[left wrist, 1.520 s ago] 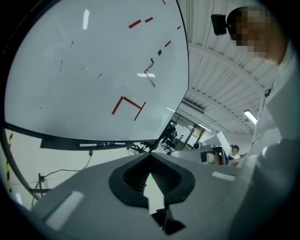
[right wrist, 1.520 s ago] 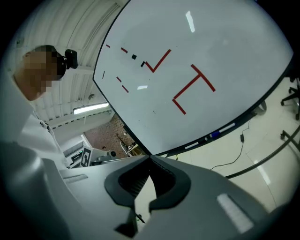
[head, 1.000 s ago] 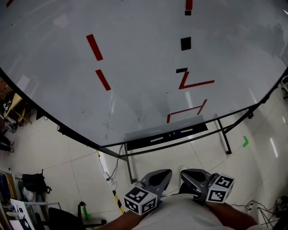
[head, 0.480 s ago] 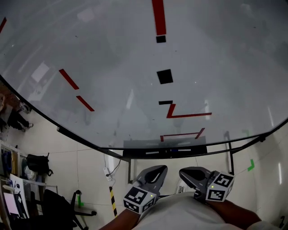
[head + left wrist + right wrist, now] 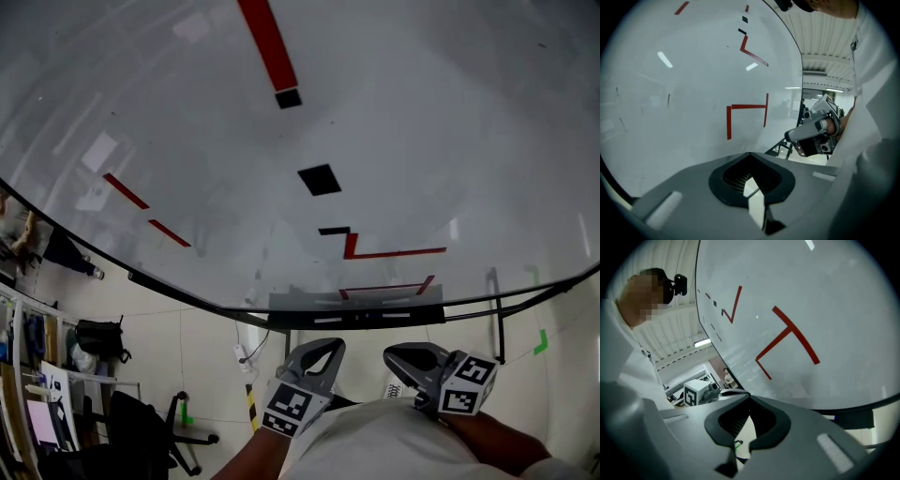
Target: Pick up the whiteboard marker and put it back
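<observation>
Both grippers are held low at the near edge, close to the person's pale shirt and side by side but not touching. The left gripper has its claw clenched: in the left gripper view the jaw tips meet and only floor shows through the loop of the black pads, nothing is held. The right gripper is the same, claw clenched and empty, tips together in the right gripper view. Each points forward toward the whiteboard, well short of it.

The whiteboard fills the far part of the head view. It carries red strokes, a black square and a red angled mark near its lower edge.

A dark tray runs under that lower edge, just beyond the grippers. Small pale stick shapes lie in it. The whiteboard marker looks like one of them, toward the tray's right end, but it is too small to be sure. Neither gripper touches the tray.

On the tiled floor there is a dark chair at near left, a black bag beside shelving at left, a yellow-black striped strip just left of the left gripper, and a green tape mark at right.
</observation>
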### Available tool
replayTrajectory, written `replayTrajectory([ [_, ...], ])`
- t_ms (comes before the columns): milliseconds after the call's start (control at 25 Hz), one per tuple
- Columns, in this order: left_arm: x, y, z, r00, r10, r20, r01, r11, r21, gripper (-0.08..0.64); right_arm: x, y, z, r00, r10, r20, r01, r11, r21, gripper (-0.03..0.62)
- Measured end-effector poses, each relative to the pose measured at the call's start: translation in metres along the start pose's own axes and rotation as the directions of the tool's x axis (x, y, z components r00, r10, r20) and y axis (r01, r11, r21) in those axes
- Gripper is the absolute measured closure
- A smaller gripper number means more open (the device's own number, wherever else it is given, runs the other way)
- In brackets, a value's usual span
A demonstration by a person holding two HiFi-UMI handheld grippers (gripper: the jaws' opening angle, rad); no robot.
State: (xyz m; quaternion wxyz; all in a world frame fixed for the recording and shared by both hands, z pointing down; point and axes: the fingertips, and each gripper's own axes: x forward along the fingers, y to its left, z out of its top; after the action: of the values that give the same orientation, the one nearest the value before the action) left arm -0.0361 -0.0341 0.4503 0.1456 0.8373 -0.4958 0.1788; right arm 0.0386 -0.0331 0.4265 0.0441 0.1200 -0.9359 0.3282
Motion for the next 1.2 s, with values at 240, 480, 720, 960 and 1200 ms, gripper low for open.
replayTrajectory([
  [240,0.001,0.009,-0.014,0.991,-0.084,-0.1,0.098,0.983,0.152,0.543,0.009,-0.015,0.012,0.989,-0.122,0.09,0.12,0.993,0.022,0.592],
  [480,0.005,0.022,-0.028,0.982,-0.119,-0.149,0.158,0.945,0.287,0.543,0.03,-0.008,-0.008,0.987,-0.144,0.064,0.141,0.988,0.059,0.592],
  [720,0.008,0.041,-0.048,0.968,-0.102,-0.228,0.187,0.901,0.392,0.538,0.034,-0.005,-0.012,0.981,-0.181,0.074,0.177,0.983,0.057,0.592],
  [960,0.013,0.046,-0.06,0.95,-0.106,-0.294,0.23,0.873,0.429,0.537,0.034,-0.004,-0.019,0.977,-0.204,0.068,0.2,0.978,0.059,0.592],
  [1200,0.019,0.049,-0.071,0.931,-0.068,-0.36,0.255,0.825,0.504,0.534,0.033,-0.004,-0.02,0.976,-0.208,0.067,0.204,0.977,0.066,0.592],
])
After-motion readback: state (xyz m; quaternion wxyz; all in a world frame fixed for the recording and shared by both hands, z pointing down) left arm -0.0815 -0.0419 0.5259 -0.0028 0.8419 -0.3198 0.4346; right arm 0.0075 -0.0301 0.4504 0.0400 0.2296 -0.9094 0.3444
